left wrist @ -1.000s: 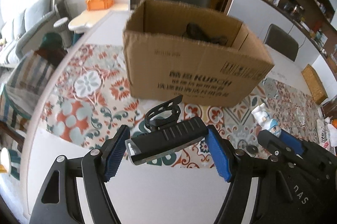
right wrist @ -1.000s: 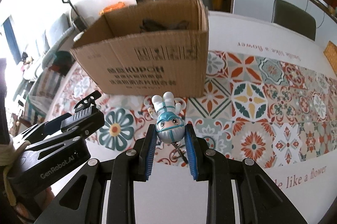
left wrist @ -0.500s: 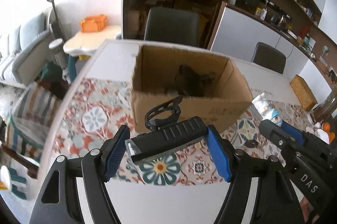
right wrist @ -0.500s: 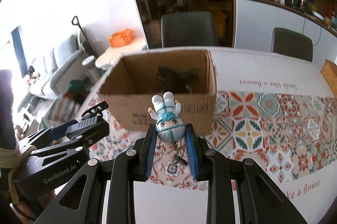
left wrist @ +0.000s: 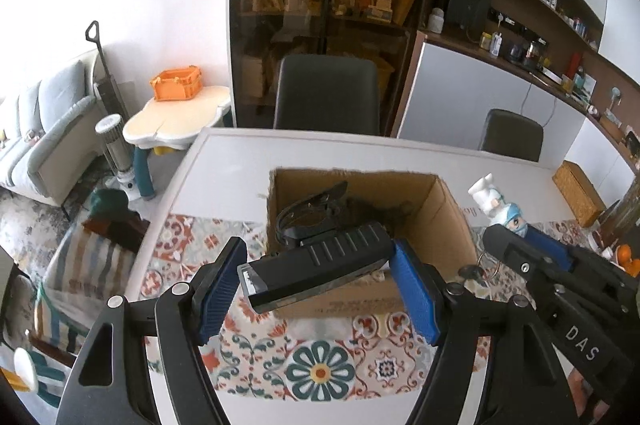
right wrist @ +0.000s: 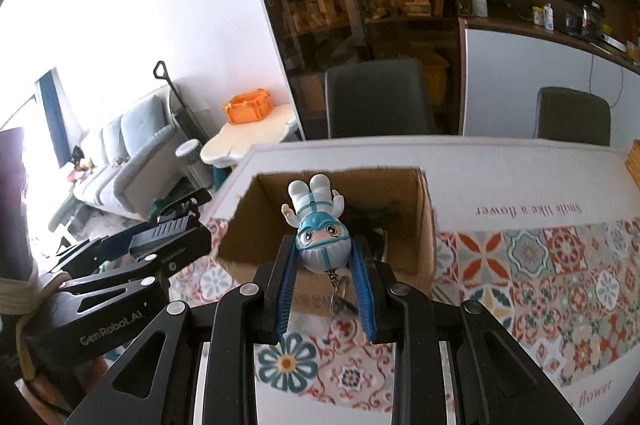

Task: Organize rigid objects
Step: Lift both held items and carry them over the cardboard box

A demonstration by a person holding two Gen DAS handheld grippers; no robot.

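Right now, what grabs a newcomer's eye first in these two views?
The left tongs clamp a black bike light with a strap mount, held in front of the open cardboard box. The right tongs pinch a small blue-and-white astronaut figurine by its head, its keyring dangling below, also before the box. Under both lies a loud floral-tile tablecloth.

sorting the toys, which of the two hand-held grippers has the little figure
The right hand-held gripper, shut on the blue-and-white figure by its head; the left hand-held gripper clamps a black light instead.
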